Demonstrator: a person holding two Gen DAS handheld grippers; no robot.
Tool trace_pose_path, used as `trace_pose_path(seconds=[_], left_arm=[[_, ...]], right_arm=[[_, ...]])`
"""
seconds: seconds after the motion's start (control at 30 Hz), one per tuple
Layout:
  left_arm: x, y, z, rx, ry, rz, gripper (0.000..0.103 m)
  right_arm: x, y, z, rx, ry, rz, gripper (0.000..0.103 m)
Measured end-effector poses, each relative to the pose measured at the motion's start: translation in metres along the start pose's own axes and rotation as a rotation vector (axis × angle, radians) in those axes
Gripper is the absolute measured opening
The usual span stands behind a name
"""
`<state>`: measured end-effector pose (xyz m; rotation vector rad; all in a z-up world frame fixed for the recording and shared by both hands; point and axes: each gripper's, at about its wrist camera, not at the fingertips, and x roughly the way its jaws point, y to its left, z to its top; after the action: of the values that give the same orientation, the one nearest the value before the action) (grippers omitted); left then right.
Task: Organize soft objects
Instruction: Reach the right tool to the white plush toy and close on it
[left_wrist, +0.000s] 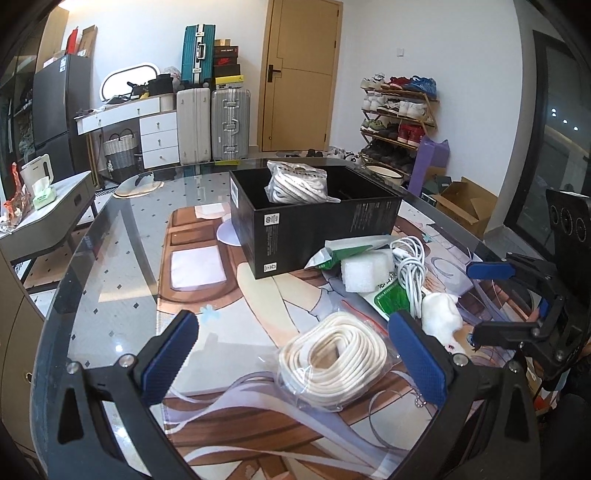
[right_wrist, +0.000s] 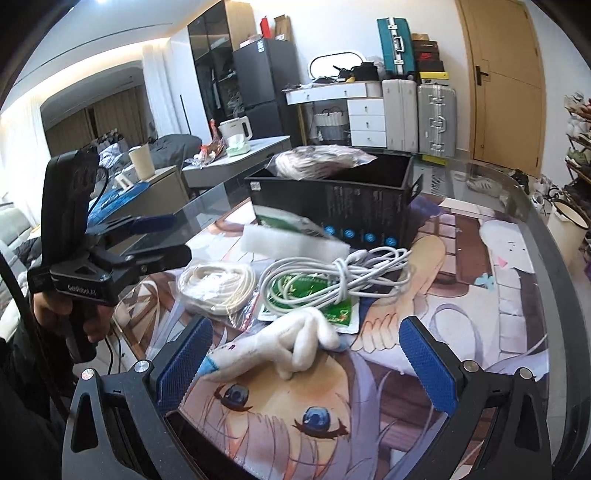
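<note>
**Sorting soft goods: stock on the glass surface**

Left hand-held gripper (left_wrist: 293, 354): released, blue pads spread wide, nothing between them. It hangs over a bagged coil of cream rope (left_wrist: 330, 363), which lies flat on the printed mat (left_wrist: 236, 295) in a clear plastic bag.

Right hand-held gripper (right_wrist: 306, 358): released, pads wide apart, nothing grasped. A white plush toy (right_wrist: 295, 345) with a pale blue tip lies on the mat between and just ahead of its fingers; no contact with either pad can be made out.

Beyond the grippers, mid-mat:
- White cable bundle (right_wrist: 332, 277), loosely coiled, resting on a green printed packet (right_wrist: 317, 295).
- White foam block (left_wrist: 365, 269), touching the cable bundle and just in front of the box.
- Green-and-white pouch (left_wrist: 343, 251), leaning against the box beside the foam.

Further out: open black cardboard box (left_wrist: 317, 225), upright on the mat. One item inside: a clear bag of grey-and-white cord (left_wrist: 299, 182), sticking up above the rim.

Carrier: round glass surface (left_wrist: 110, 280) with dark rim, mat covering its centre.

Seen from the right wrist camera, a person's hand (right_wrist: 64, 314) grips the handle of the left unit.
</note>
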<state>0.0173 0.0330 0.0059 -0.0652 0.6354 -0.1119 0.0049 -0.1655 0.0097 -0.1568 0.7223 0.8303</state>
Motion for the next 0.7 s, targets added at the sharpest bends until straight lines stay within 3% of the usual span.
trace_pose_path(seconds=[0.7], left_arm=[[0.005,0.007,-0.004,-0.022,0.023,-0.029,0.103]], right_arm=[[0.028,0.024,-0.013,-0.103,0.118,0.083,0.102]])
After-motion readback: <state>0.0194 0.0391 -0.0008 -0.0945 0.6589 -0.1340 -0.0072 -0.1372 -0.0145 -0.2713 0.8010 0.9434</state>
